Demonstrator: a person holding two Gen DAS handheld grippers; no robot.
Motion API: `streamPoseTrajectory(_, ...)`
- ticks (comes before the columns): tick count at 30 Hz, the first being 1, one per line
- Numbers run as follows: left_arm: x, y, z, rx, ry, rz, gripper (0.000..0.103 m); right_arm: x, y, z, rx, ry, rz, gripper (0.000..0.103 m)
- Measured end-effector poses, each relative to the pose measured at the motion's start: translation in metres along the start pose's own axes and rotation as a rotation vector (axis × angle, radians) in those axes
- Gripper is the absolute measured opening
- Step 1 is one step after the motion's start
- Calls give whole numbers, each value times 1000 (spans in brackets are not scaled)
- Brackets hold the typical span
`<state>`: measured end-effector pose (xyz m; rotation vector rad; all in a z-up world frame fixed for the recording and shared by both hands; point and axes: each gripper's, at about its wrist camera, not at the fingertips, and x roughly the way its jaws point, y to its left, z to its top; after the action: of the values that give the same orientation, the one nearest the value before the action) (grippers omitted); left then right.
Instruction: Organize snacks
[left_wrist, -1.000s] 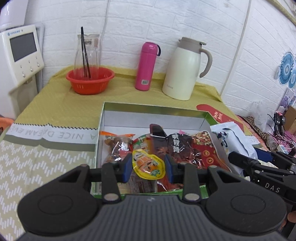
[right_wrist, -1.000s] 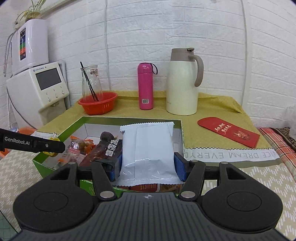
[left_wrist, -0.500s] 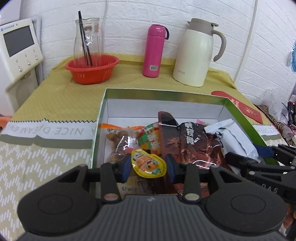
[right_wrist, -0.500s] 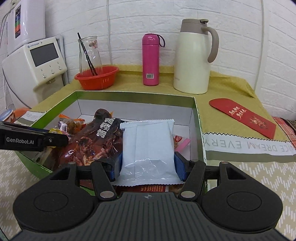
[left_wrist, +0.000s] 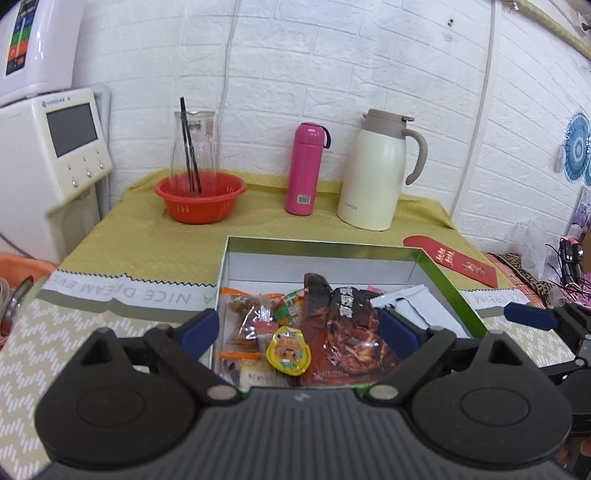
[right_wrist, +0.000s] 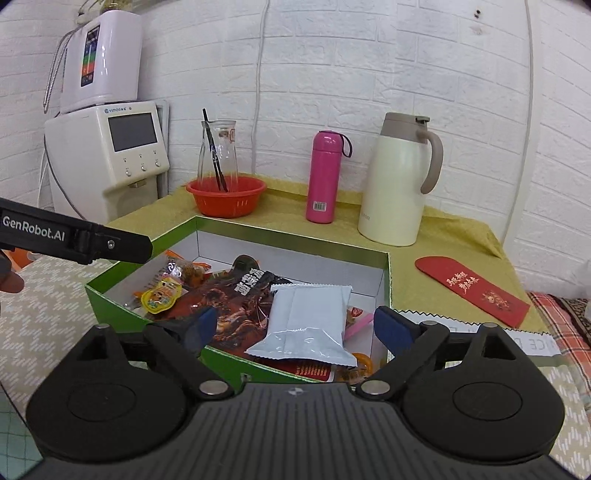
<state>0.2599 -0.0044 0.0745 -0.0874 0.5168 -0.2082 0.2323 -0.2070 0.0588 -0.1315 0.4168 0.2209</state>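
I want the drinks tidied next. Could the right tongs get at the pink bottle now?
Probably yes: the right tongs are open and empty, and the pink bottle stands clear beyond the green box.

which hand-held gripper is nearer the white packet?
Right. The right hand-held gripper is open directly over the white packet; the left hand-held gripper is open over the yellow snack beside it.

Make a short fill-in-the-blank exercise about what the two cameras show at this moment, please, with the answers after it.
1. The snacks lie inside a box whose outer walls are ____.
2. The glass jug stands inside the ____ basket.
3. The white packet lies in the box, and the right gripper has its jaws ____.
4. The bottle between the basket and the cream jug is ____.

Answers: green; red; open; pink
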Motion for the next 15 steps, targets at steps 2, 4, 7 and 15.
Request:
streamPoseTrajectory(2, -16, -1, -5, -6, -15, -3, 93, -17, 3, -1, -6, -14, -3, 103)
streamPoseTrajectory(4, -35, -3, -12, -2, -27, -7, 93, -37, 5, -4, -10, -31, -2, 103)
streamPoseTrajectory(7, -66, -8, -24, 17, -51, 11, 93, -66, 9, -11, -11, -27, -30, 103)
streamPoseTrajectory(15, -132, -21, -71, 86, -42, 89, 93, -138, 19, -44, -2, -10, -58, 103)
